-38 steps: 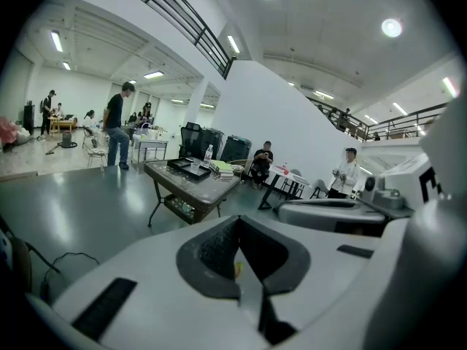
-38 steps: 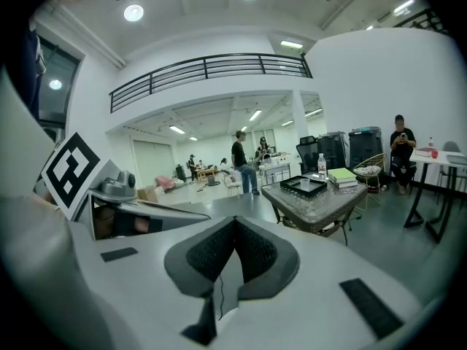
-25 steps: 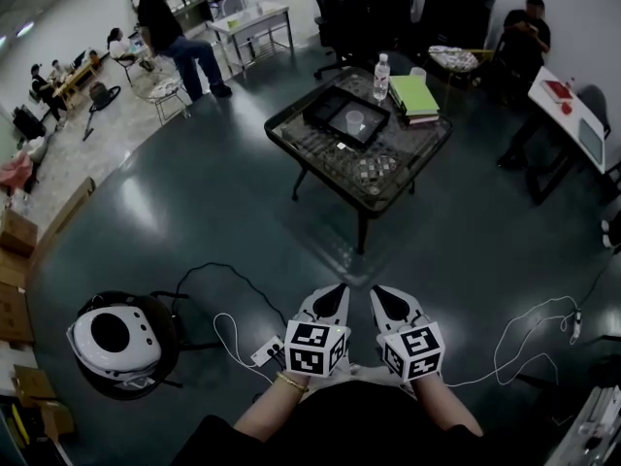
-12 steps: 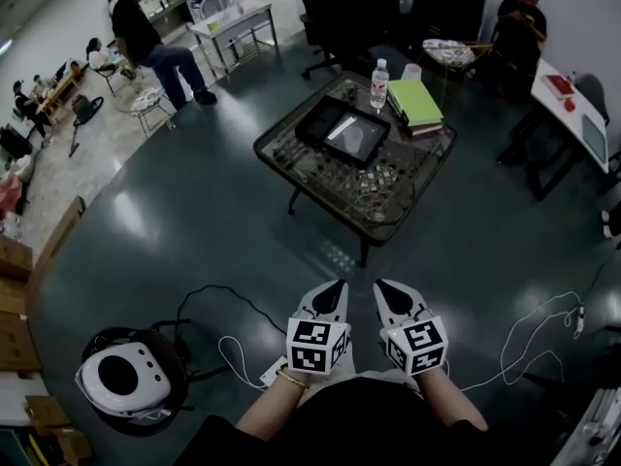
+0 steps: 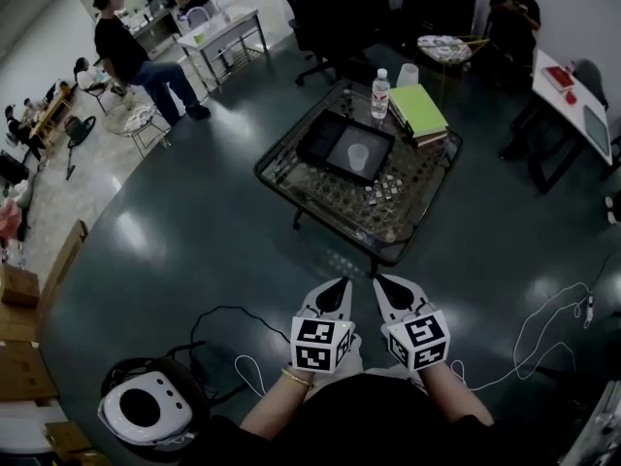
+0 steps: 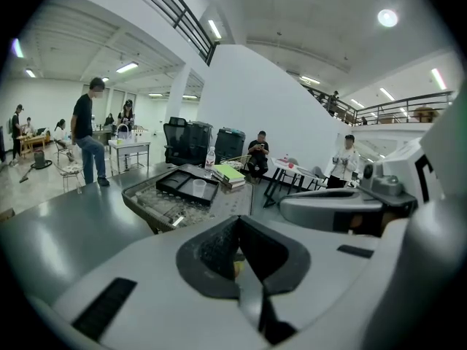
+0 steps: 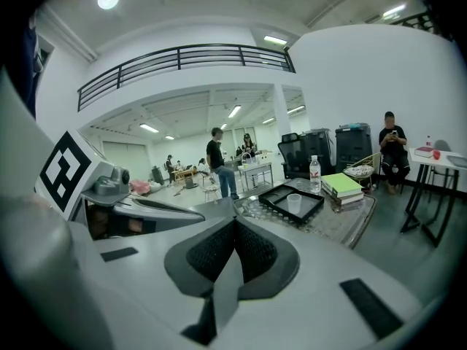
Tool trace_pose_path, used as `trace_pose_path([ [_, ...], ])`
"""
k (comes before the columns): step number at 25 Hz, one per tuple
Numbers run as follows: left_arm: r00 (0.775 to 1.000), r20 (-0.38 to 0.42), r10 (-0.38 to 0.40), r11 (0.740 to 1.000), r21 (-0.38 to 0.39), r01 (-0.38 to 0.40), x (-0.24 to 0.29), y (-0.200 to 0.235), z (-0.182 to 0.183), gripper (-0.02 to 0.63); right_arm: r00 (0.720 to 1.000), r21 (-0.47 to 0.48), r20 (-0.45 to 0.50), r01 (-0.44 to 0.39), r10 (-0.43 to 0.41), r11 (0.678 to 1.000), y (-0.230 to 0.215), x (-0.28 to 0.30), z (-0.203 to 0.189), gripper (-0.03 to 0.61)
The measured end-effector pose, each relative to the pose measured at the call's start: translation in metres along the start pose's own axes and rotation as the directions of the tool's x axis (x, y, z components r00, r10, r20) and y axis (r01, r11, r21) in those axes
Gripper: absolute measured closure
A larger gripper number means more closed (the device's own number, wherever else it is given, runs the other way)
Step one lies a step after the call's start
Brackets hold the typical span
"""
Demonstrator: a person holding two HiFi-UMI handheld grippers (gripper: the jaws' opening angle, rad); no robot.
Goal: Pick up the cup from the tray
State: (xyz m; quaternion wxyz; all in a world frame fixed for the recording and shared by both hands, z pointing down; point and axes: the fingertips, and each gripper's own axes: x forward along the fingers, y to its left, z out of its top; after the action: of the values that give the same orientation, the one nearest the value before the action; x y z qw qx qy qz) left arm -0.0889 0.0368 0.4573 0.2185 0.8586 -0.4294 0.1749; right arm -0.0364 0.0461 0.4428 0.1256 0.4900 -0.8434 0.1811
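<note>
Big open hall with a shiny dark floor (image 5: pixel 194 231); far on your left a white rounded device (image 5: pixel 146 411) sits on it, with a black cable (image 5: pixel 223 311) trailing off nearby; further back on that side a person in a dark top (image 5: pixel 121 47) stands by a white table (image 5: pixel 223 29).

Middle of the room is the glass tabletop (image 5: pixel 388 197); a black tray (image 5: pixel 325 136) lies on it, and the clear cup (image 5: pixel 358 156) stands upright in the tray's right-hand section as the head view shows it. Just behind the tray you've got a water bottle (image 5: pixel 381 90), and to the right of that a stack of green books (image 5: pixel 419 110); a seated person (image 5: pixel 511 13) is off at the far right, past the tabletop.

Your left gripper (image 5: pixel 338 289) is low and close to your body, pointed toward the tabletop; its jaws are pressed together pad to pad, holding nothing. Your right gripper (image 5: pixel 382 287) is just beside it, pointed the same way; those jaws are closed tight too, also holding nothing. Both gripper views catch the tray and cup out ahead; the cup is well apart from both grippers, with a stretch of floor in between.
</note>
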Motion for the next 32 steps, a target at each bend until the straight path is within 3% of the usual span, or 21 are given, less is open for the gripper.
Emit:
trace_pose_path([
  [14,0.998,-0.036,-0.059,0.997,0.049,0.061,0.036,0.052,0.032,0.603,0.996,0.025,0.038,0.084,-0.085,0.996,-0.016,0.057,0.040,0.568],
  [23,0.993,-0.064,-0.097,0.994,0.046,0.100,0.058,0.058,0.031,0.603,0.987,0.075,0.012,0.159,-0.160,0.984,-0.037,0.054,0.032,0.568],
  [32,0.995,-0.075,-0.060,0.998,0.022,0.061,0.094,0.067,0.035,0.603,0.992,0.051,-0.019,0.125,-0.125,0.991,-0.066,0.079,0.034,0.568],
])
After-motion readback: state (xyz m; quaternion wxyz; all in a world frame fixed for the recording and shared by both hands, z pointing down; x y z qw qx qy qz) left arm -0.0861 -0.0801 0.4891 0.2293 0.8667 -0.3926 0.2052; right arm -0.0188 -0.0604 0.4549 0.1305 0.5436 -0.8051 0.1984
